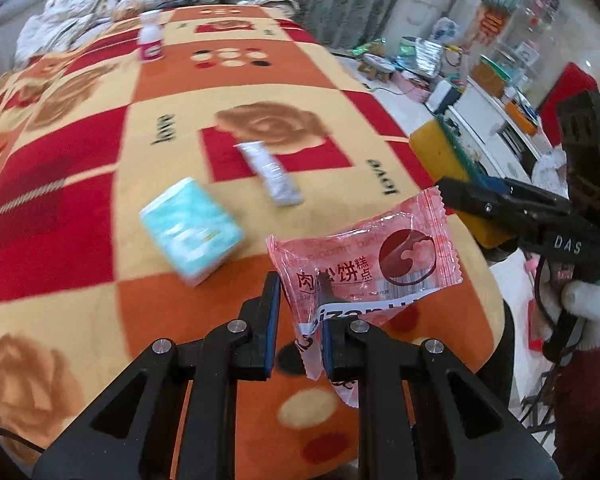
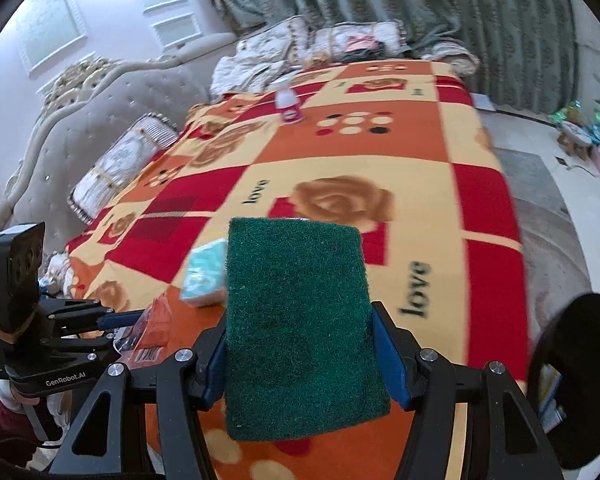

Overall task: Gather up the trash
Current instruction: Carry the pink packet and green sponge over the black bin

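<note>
My left gripper (image 1: pixel 299 320) is shut on the lower edge of a pink snack wrapper (image 1: pixel 364 264), which is lifted off the patterned blanket (image 1: pixel 80 184). On the blanket lie a teal tissue pack (image 1: pixel 190 228), a white tube (image 1: pixel 270 172) and, far off, a small white bottle (image 1: pixel 151 38). My right gripper (image 2: pixel 300 360) is shut on a green-and-yellow sponge (image 2: pixel 300 320). It also shows at the right of the left wrist view as the right gripper (image 1: pixel 460 188) with the sponge (image 1: pixel 440 160). The right wrist view has the left gripper (image 2: pixel 138 320) and wrapper (image 2: pixel 152 332) at its left, plus the tissue pack (image 2: pixel 204 276) and bottle (image 2: pixel 288 106).
The blanket covers a bed with a grey padded headboard (image 2: pixel 100 112) and pillows (image 2: pixel 116 168) on the far side. Green curtains (image 2: pixel 420 8) hang behind. A dark round object (image 2: pixel 572 380) sits at the bed's right edge. Cluttered floor and shelves (image 1: pixel 480 80) lie beyond.
</note>
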Tool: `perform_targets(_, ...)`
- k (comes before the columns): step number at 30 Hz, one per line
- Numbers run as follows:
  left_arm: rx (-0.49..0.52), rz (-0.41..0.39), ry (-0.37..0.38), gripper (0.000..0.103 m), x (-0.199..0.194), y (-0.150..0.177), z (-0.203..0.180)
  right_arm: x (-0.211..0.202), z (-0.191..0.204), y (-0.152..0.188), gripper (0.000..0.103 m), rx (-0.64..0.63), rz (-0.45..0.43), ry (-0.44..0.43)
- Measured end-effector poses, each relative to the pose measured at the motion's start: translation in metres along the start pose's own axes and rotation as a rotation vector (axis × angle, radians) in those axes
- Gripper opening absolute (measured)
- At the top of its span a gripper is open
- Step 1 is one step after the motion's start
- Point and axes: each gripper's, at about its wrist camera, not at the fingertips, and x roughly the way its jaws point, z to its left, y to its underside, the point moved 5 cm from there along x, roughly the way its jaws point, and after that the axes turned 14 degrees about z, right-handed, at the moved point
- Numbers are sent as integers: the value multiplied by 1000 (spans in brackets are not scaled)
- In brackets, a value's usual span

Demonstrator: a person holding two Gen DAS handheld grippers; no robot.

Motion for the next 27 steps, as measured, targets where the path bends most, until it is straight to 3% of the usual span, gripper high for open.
perform_targets(19, 207, 18, 4, 15, 56, -80, -134, -64, -148, 60, 60, 302, -68, 137)
perform_targets(27, 237, 40, 60, 15, 79, -106, -180, -77, -197, 79, 60, 410, -75, 189)
